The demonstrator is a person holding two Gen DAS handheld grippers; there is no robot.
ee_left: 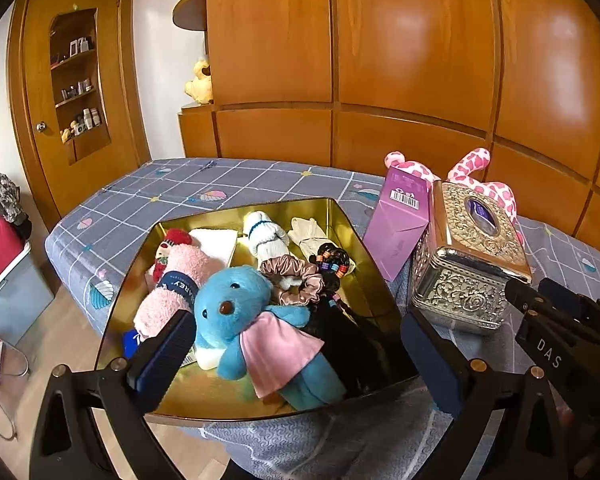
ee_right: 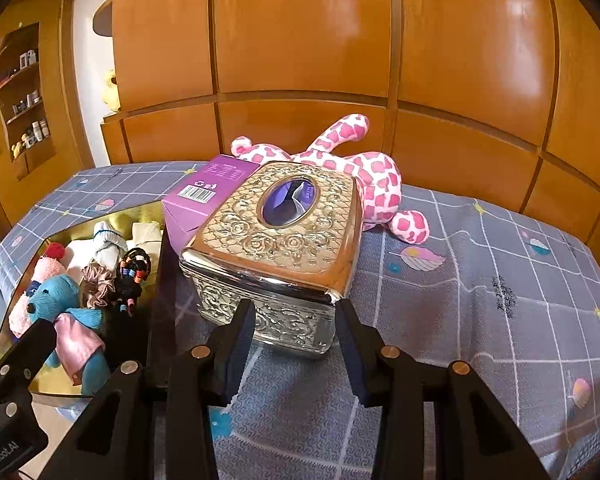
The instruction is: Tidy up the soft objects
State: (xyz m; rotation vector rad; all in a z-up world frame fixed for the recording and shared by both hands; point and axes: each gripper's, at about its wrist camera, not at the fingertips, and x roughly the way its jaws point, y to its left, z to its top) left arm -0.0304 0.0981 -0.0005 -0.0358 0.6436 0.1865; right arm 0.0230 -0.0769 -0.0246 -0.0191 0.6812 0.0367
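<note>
A gold tray (ee_left: 342, 216) sat on the grey checked bed (ee_left: 148, 192), filling the centre of the left wrist view, with the left gripper (ee_left: 300, 354) spread wide above its near edge and holding nothing. Between the gripper's two fingers, in the lower middle of the frame, lay a blue teddy bear (ee_left: 236, 304) in a pink dress, its head just beside the left finger. Further back in the tray lay a rolled pink towel (ee_left: 172, 284), a white sock (ee_left: 266, 236), a brown scrunchie (ee_left: 296, 276) and a bundle of black hair ties with coloured beads (ee_left: 332, 262). To the right of the tray, at centre right of the frame, stood an ornate silver tissue box (ee_left: 468, 256), with a purple carton (ee_left: 400, 220) leaning beside it. In the right wrist view the right gripper (ee_right: 296, 344) was open at a moderate width and empty, its fingers at the bottom centre flanking the near face of the tissue box; whether they touched it could not be told. A pink-and-white spotted plush toy (ee_right: 376, 184) sprawled on the bed behind the box, in the upper middle of the frame, well apart from the gripper, before glossy wooden wardrobe panels (ee_right: 300, 40).
</note>
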